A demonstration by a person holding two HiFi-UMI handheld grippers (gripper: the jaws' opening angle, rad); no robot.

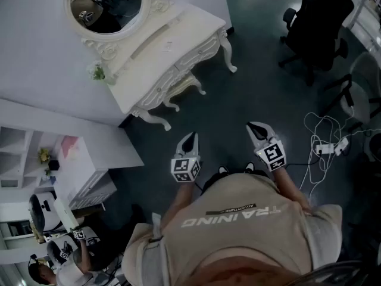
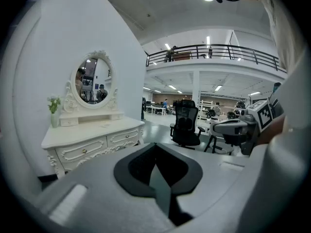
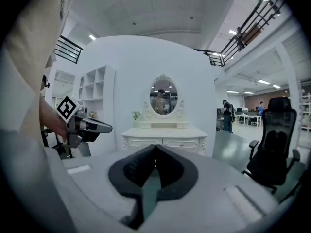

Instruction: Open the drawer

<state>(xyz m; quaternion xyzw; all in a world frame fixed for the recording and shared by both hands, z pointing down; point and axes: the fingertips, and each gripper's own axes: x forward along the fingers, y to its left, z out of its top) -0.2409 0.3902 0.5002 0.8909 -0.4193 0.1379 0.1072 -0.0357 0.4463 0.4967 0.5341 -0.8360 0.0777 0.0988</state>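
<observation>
Drawers come as a pair here: two drawer fronts [image 3: 163, 143] lie side by side under the top of a white dressing table [image 1: 172, 46], at the upper left of the head view and centre of the right gripper view. Each front is a carved, painted panel with raised scrollwork and one small round knob [image 2: 84, 150] in its middle. The knob looks like the only place to take hold: hard, smooth, probably slippery, so it wants a firm pinch and a straight, level pull. A light wooden drawer of this kind should slide easily, though the table on its slim curved legs might shift. An oval mirror [image 1: 107, 5] in an ornate frame stands on top.

The left gripper [image 1: 190, 137] and right gripper [image 1: 255, 127] hang low in the frame's centre, well apart from the table, above the dark glossy floor [image 1: 262, 94]. Both pairs of jaws are pressed together with nothing between them.
</observation>
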